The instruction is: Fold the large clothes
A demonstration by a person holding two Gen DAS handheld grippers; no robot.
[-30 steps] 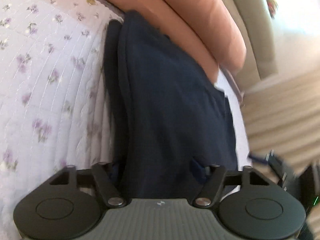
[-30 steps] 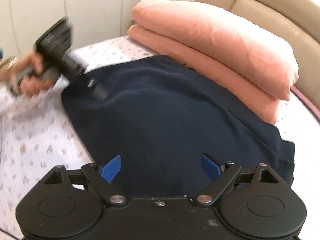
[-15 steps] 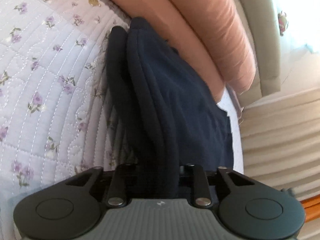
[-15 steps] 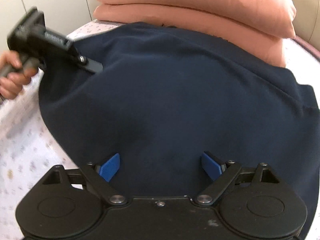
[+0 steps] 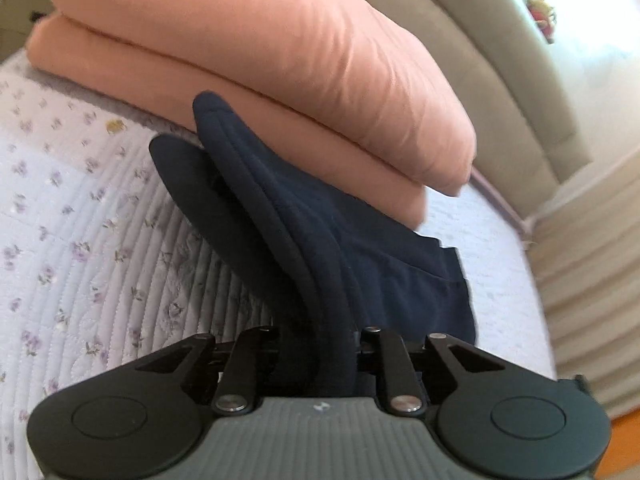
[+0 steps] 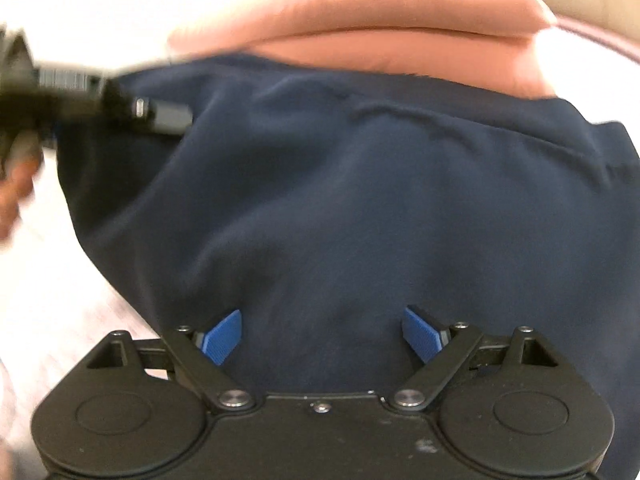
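Navy garment (image 5: 360,264) looks soft, floppy; left gripper (image 5: 316,356) pinches its bunched edge, right gripper (image 6: 322,336) gapes above.

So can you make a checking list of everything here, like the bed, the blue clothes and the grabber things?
Surface: bed with a white quilt printed with small purple flowers.
Job's things: navy garment lying on the quilt, its far edge against the pillows; one edge is bunched and lifted.
Clutter: two peach pillows stacked at the head of the bed.
Grippers: left gripper shut on the garment's bunched edge; right gripper open over the cloth, blue fingers apart.
Cables: nothing seen.
Surroundings: beige padded headboard; pale wall behind it.
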